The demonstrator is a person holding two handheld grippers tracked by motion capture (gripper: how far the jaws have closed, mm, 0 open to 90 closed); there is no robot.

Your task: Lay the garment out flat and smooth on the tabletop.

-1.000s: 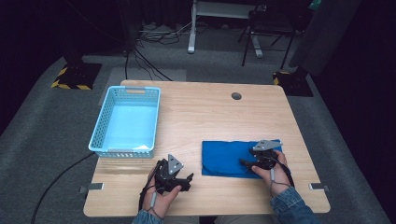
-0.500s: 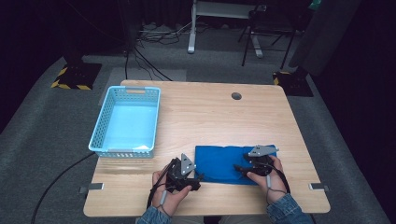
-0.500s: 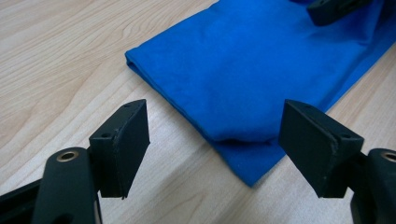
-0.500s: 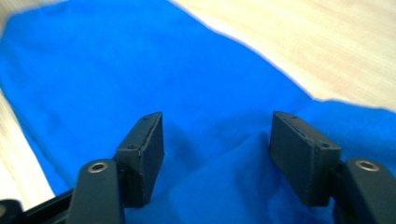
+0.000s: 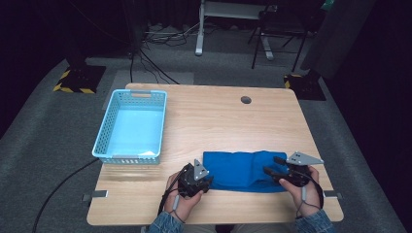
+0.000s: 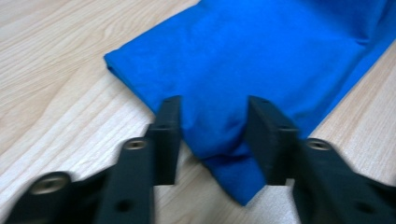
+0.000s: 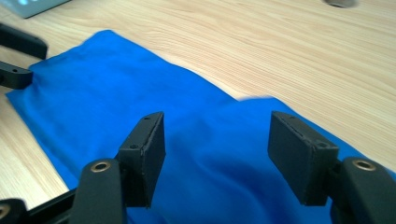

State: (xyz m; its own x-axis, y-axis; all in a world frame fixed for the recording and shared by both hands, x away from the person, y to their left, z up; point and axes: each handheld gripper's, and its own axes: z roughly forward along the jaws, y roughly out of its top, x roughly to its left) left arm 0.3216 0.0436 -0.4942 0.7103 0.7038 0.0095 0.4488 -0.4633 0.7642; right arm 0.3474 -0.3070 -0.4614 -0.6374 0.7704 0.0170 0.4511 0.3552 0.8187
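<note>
Closing in from both ends since a second ago; the left gripper [image 5: 206, 181] has slid right onto the blue cloth's [image 5: 243, 170] near-left corner, so a two-ended pick-up looks close; its jaws stand partly open, the corner bunched between them, not pinched yet; the right gripper [image 5: 273, 165] hangs over the cloth's right end, jaws wide, fabric below the gap; cloth's flat at the desk's [image 5: 218, 116] near edge; basket [image 5: 130, 127] sits well off, far left

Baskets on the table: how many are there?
1. The light blue basket sits at the table's left side, apart from the blue cloth lying near the front edge between the two tools.
</note>
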